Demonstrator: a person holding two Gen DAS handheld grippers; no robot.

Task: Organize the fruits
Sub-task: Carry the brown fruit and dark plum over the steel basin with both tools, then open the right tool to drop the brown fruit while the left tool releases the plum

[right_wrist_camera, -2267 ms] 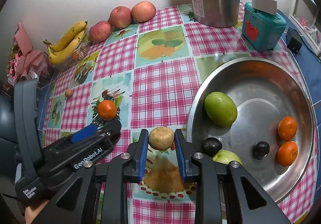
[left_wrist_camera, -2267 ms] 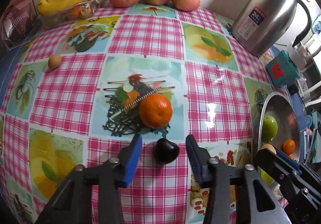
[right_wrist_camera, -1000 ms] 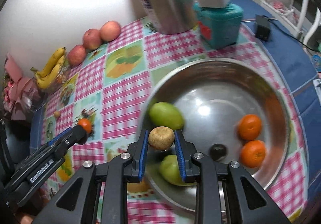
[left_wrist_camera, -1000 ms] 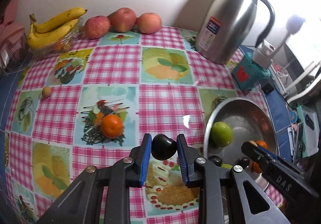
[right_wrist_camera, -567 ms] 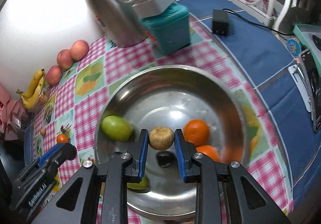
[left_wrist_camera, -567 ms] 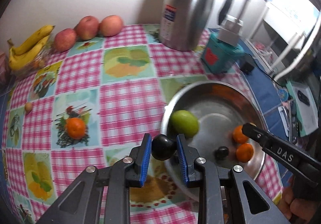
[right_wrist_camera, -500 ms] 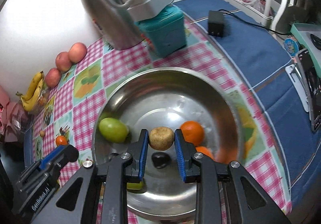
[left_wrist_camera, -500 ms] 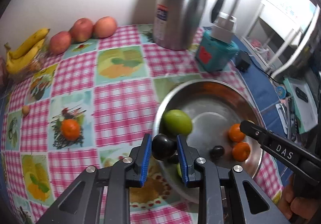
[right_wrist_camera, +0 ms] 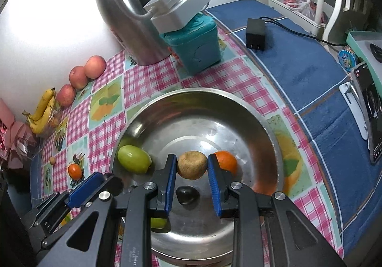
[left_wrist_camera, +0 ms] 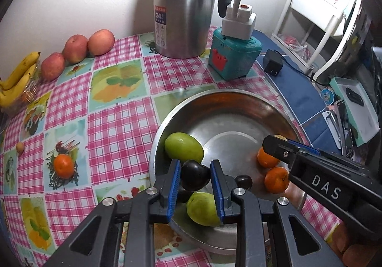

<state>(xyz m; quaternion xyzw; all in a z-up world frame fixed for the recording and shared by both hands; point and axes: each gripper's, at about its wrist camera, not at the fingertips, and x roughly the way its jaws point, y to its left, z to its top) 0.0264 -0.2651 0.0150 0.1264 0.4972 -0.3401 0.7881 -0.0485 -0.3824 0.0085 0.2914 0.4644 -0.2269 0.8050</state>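
Note:
My left gripper (left_wrist_camera: 193,177) is shut on a dark plum (left_wrist_camera: 194,175) and holds it over the near left rim of the steel bowl (left_wrist_camera: 224,99). My right gripper (right_wrist_camera: 192,166) is shut on a tan round fruit (right_wrist_camera: 192,164) above the middle of the bowl (right_wrist_camera: 191,97). In the bowl lie two green fruits (left_wrist_camera: 183,146) (left_wrist_camera: 201,207), two oranges (left_wrist_camera: 275,179), and a dark plum (right_wrist_camera: 187,194). An orange (left_wrist_camera: 63,166) and a small tan fruit (left_wrist_camera: 19,147) lie on the checked tablecloth at the left.
A steel jug (left_wrist_camera: 183,6) and a teal box (left_wrist_camera: 235,56) with a white adapter stand behind the bowl. Three apples (left_wrist_camera: 76,48) and bananas (left_wrist_camera: 16,83) line the back left wall. A black charger (left_wrist_camera: 272,65) lies on the blue cloth at right.
Both grippers have moved right with their fruits, from beside the bowl to over it. The left closed on the dark plum at the start.

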